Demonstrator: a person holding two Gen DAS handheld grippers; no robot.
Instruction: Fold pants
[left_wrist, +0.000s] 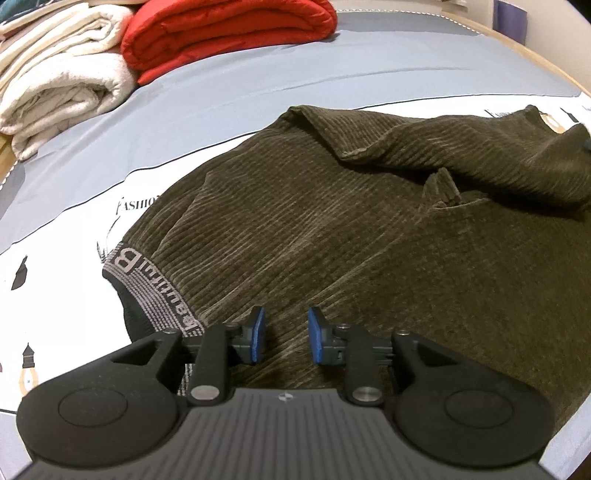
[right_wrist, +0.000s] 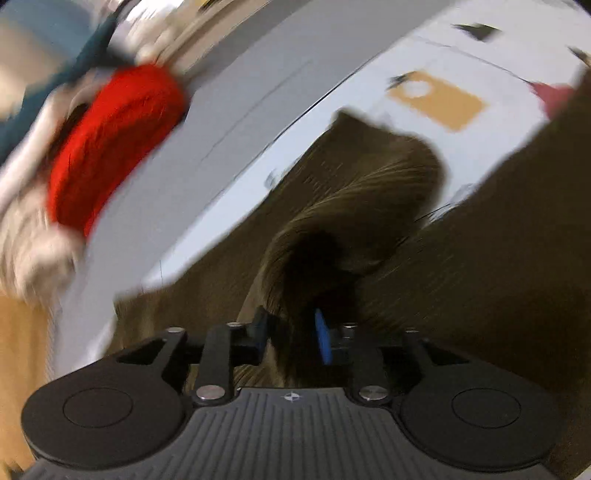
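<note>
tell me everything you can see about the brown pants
The pants are dark olive-brown, ribbed like corduroy, with a grey knitted waistband bearing large letters. They lie spread and rumpled on the grey and white printed bedsheet, one part folded over at the far right. The left gripper sits over the cloth near the waistband, pads apart. In the blurred right wrist view, a bunched fold rises between the right gripper pads.
</note>
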